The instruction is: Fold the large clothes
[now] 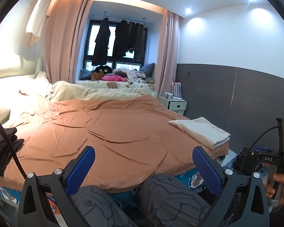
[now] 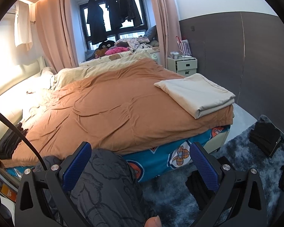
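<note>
You're between garments, by the look of it: both grippers hang low at the foot of the bed (image 1: 111, 124), over your knees, and neither has cloth in it. Your left gripper (image 1: 143, 167) has its blue pads spread wide with nothing between them; your right gripper (image 2: 140, 162) is just as released, pads apart over your knee and the rug (image 2: 236, 151). One piece looks finished: the cream fold (image 2: 196, 94) sits squared up on the bed's right corner, near the edge. The work left seems to be the dark stuff. There's a black pile (image 1: 3, 149) on the bed's left edge, close to your left gripper, and more dark cloth (image 2: 265, 138) lying on the rug to your right, well apart from the bed. I can't tell from here what garments those are. My read is that you're at the fetch step: pick the next large item and bring it onto the open orange middle, which has room to spread. The black pile is the nearer choice. That calls for swinging the left gripper over, closing on a single edge, not the whole heap, and lifting until it hangs free so the right gripper can find a matching corner. Keep clear of the cream fold as you lay it out.
</note>
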Tool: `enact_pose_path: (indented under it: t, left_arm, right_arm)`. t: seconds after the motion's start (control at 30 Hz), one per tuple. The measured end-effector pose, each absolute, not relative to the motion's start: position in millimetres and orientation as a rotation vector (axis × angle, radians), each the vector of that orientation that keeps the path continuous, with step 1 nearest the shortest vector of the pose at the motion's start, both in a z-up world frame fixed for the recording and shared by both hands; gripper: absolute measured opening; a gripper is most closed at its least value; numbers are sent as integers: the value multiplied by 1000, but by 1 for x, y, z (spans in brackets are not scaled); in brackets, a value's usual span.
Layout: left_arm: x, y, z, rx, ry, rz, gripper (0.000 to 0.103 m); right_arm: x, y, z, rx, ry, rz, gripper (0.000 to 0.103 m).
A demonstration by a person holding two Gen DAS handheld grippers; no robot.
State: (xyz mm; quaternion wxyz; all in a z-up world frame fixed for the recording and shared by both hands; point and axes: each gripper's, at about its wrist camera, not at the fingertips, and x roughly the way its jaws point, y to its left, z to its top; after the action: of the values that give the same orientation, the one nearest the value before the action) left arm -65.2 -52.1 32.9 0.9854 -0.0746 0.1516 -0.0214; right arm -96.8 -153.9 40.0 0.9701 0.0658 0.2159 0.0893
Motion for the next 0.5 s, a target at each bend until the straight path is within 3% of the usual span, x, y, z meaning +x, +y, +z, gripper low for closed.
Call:
enact_pose_path:
  t: [0.5]
  left_arm:
    - [-71, -58, 34, -154, 298, -39, 103]
  right_arm:
    - [-95, -163, 39, 137, 433, 183, 103]
